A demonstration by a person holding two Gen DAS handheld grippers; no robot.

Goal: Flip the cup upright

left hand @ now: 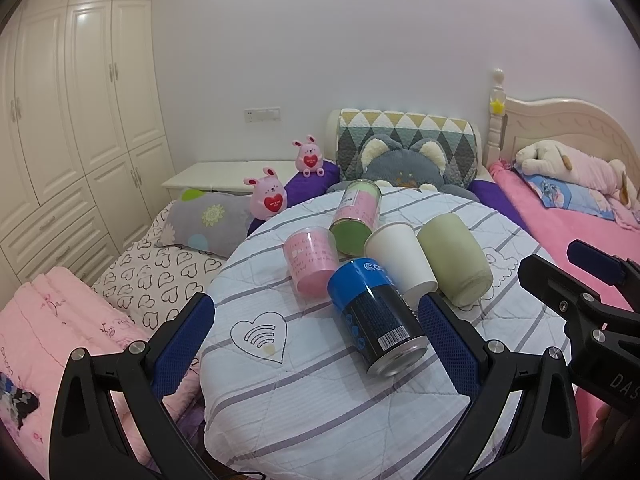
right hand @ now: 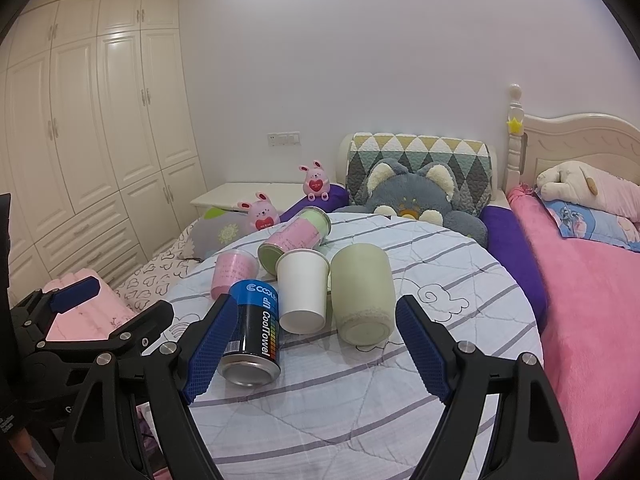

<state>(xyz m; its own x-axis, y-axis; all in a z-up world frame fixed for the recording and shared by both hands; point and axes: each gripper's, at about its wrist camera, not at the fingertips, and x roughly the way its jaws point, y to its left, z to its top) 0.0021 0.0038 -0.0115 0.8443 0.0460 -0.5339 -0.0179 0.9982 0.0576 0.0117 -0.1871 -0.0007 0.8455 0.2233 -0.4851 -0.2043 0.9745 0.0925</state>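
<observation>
Several cups lie on their sides on a round table with a striped quilt cover. A white paper cup lies between a blue and black can and a pale green cup. A pink cup and a pink and green cup lie behind. My left gripper is open, the can between its fingers. My right gripper is open in front of the white and green cups.
Beds surround the table: pink bedding on the right, heart-print sheets on the left. A grey plush cat and two pink bunny toys sit behind. White wardrobes line the left wall.
</observation>
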